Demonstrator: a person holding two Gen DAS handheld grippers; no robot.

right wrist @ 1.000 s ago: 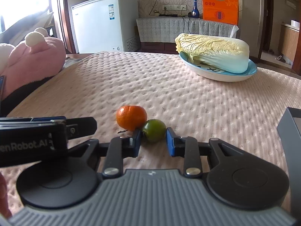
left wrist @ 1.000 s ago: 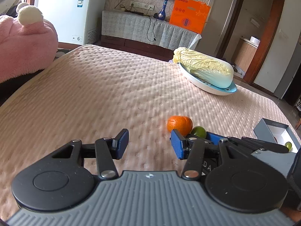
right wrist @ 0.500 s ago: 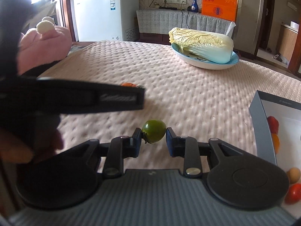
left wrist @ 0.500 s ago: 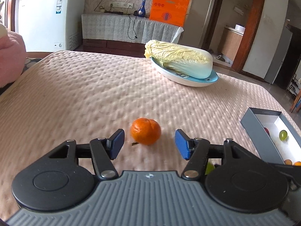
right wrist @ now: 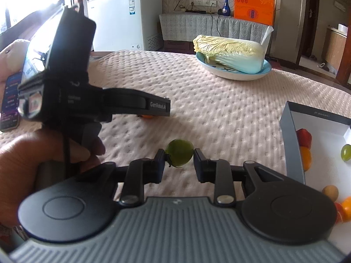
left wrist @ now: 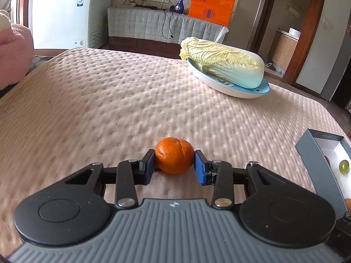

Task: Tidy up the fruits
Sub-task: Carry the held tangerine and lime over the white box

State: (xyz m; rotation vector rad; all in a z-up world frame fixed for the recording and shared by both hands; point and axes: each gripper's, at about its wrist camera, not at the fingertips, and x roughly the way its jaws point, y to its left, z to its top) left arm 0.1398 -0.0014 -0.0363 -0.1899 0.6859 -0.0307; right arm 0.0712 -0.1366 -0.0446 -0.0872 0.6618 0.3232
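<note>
My left gripper (left wrist: 174, 167) is shut on an orange mandarin (left wrist: 174, 158) that rests on the pink quilted table (left wrist: 109, 100). My right gripper (right wrist: 178, 161) is shut on a small green fruit (right wrist: 179, 155) and holds it above the table, left of the grey box (right wrist: 292, 144). The box holds several small red, orange, green and tan fruits; it also shows in the left wrist view (left wrist: 316, 164) at the right edge. In the right wrist view the left gripper (right wrist: 105, 105) and the hand holding it stand at the left, hiding most of the mandarin (right wrist: 147, 116).
A napa cabbage (left wrist: 223, 61) lies on a blue-rimmed plate (left wrist: 228, 86) at the back right. A pink plush toy (left wrist: 13, 52) sits at the left edge. A phone (right wrist: 11, 100) lies at the far left in the right wrist view.
My left gripper moved forward and shut on the mandarin. My right gripper lifted the green fruit and carried it right, toward the grey box.
</note>
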